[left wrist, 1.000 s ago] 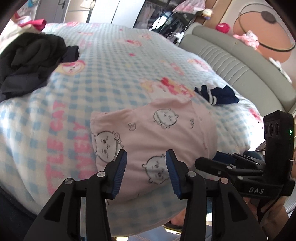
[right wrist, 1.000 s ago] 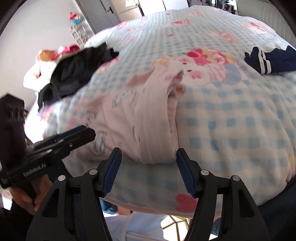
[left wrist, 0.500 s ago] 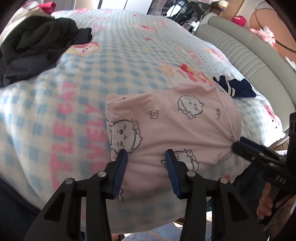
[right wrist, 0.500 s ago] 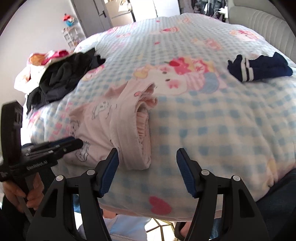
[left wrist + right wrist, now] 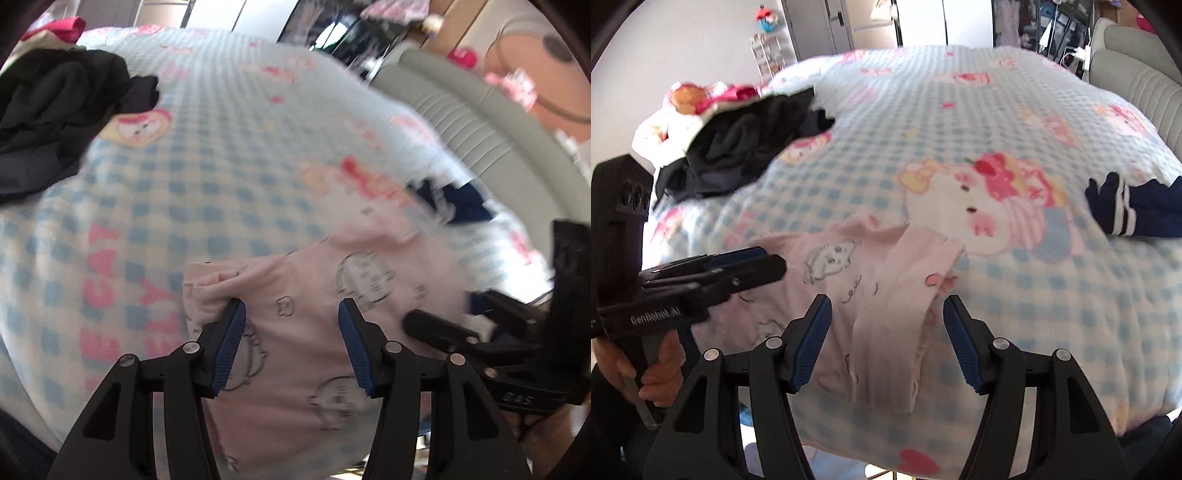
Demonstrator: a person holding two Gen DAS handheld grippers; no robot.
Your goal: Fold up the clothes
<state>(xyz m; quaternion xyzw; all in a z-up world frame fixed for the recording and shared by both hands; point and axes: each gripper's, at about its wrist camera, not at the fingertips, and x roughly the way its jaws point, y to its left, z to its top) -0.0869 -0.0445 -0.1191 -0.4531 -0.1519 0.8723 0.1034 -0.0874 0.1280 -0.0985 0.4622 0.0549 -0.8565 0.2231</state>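
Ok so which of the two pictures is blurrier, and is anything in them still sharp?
Left wrist view: the blurrier one, with the checked blanket and pink garment smeared by motion, while the left claw itself stays crisp. Right wrist view: mostly sharp, only the dark clothes pile is soft; fisheye bends the bed edges in both.

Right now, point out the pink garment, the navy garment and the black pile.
pink garment (image 5: 314, 332), left wrist view, printed front panel.
navy garment (image 5: 1145, 210), right wrist view, body beside white stripes.
black pile (image 5: 746, 147), right wrist view, middle.
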